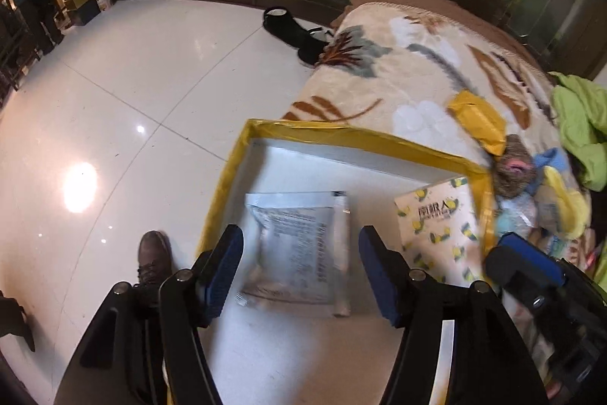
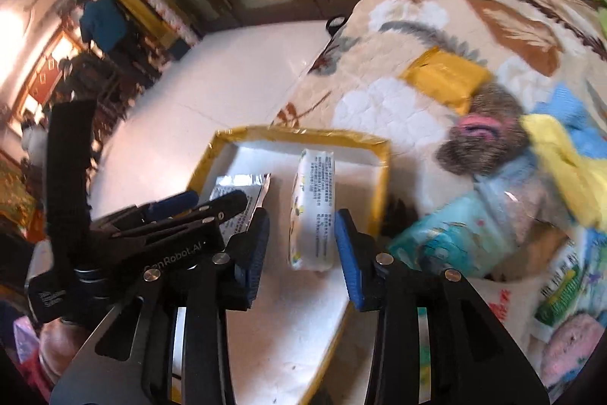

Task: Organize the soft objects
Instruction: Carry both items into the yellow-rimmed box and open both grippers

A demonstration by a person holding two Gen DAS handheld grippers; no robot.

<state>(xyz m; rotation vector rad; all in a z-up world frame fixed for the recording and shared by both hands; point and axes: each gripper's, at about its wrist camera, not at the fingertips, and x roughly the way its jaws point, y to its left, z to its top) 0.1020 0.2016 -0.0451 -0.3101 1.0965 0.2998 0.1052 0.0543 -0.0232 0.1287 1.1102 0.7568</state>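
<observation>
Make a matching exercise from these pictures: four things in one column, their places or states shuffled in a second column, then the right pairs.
Things:
1. silver pouch
2. lemon-print pack
3. yellow packet
4. left gripper

Places or states:
A. on the blanket, outside the box
B. open, holding nothing
C. flat on the box floor, by the left wall
D. in the box, by the right wall

Pairs: 1-C, 2-D, 3-A, 4-B

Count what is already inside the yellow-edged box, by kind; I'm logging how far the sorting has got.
Silver foil packet: 1
Lemon-print tissue pack: 1
Total in the box: 2
Both grippers, left and right, are open and hold nothing.
</observation>
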